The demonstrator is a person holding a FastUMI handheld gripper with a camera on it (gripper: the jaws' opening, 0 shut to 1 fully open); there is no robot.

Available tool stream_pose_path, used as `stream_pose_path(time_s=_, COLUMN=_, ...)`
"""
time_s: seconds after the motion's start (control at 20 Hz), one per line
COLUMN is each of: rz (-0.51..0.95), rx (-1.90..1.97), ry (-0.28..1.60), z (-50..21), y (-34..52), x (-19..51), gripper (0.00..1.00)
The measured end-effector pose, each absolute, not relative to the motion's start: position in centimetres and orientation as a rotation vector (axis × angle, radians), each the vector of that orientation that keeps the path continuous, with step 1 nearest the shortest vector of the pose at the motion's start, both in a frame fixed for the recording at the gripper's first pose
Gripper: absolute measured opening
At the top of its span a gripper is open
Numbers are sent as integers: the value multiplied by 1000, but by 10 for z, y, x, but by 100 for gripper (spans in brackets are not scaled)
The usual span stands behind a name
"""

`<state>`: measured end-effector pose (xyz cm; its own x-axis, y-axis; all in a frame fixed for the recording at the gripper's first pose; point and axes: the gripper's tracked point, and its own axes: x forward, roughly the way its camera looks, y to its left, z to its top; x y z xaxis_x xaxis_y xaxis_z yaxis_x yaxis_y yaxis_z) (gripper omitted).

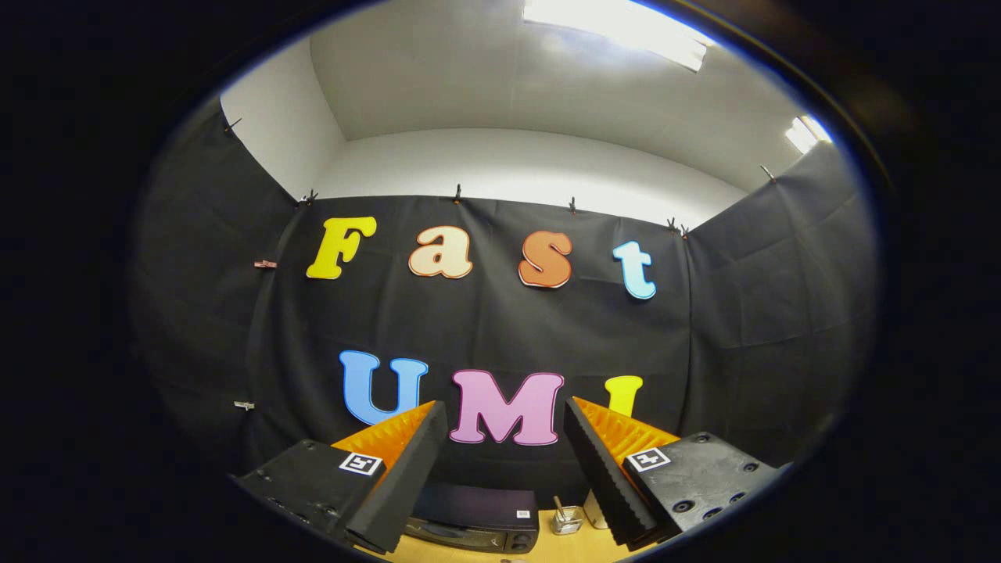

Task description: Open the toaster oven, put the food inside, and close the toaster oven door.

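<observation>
My gripper [504,422] is raised and tilted upward toward the booth's black cloth wall, its two black-and-orange fingers [407,461] spread apart with nothing between them. Far below, seen in the gap between the fingers, stands the black toaster oven [477,518] on a wooden tabletop [547,551]; its door looks closed. The food cannot be made out from here.
A small glass jar [566,518] with something sticking out of it stands on the table just right of the oven, with a pale object [594,510] beside it, partly behind the right finger. Black cloth walls enclose the booth on three sides.
</observation>
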<state>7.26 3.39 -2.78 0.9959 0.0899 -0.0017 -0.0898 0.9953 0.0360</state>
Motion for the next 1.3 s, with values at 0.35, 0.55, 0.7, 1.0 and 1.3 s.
stream_pose_path(time_s=0.35, rz=155, rx=64, ry=96, z=-95, y=64, x=117, gripper=97)
stream_pose_path(time_s=0.55, rz=191, rx=61, ry=161, z=-145, y=79, x=139, gripper=98)
stream_pose_path(time_s=0.7, rz=218, rx=48, ry=194, z=-179, y=95, x=155, gripper=97)
stream_pose_path(time_s=1.0, rz=254, rx=56, ry=300, z=-253, y=122, x=179, gripper=98)
stream_pose_path(time_s=1.3, rz=211, rx=60, ry=389, z=-324, y=123, x=185, gripper=98)
